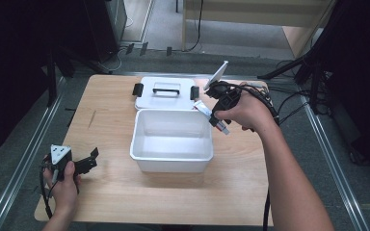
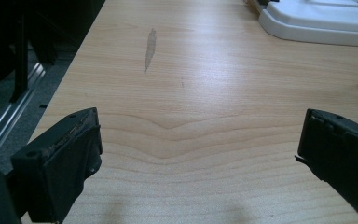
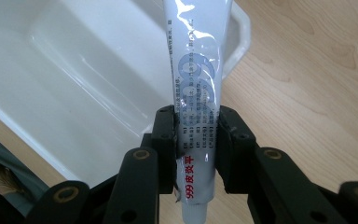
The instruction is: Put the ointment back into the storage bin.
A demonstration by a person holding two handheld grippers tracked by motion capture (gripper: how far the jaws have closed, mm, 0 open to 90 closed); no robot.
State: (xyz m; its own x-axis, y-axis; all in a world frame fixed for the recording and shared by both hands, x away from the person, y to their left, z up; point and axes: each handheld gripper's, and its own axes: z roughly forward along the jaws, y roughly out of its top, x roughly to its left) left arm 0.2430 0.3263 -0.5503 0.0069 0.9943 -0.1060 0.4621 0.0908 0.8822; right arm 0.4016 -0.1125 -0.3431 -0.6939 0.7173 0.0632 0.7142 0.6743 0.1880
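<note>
- While the tube (image 3: 196,84) is clamped crosswise in the right gripper (image 1: 216,109), it hangs at the bin's 2 o'clock corner, its far end just over the rim and its near end sticking out below the jaws toward the camera in the right gripper view.
- Grip: jaws clenched on the tube nearer its printed lower end, so most of its length overhangs; it may swing if the hand jerks.
- Judged step: carry the tube over the open white bin (image 1: 139,144) and release it inside.
- To do it well: bring the whole tube past the rim toward the bin's centre, lower it close to the floor, level it, then open.
- Risk: releasing early could leave the tube see-sawing on the rim or falling to the table (image 1: 106,192).
- White lid (image 1: 147,98) lies flat at the bin's 12 o'clock, touching or just beside it; keep clear.
- Left gripper (image 1: 90,161) rests at the bin's 8 o'clock, jaws released wide, nothing between them.
</note>
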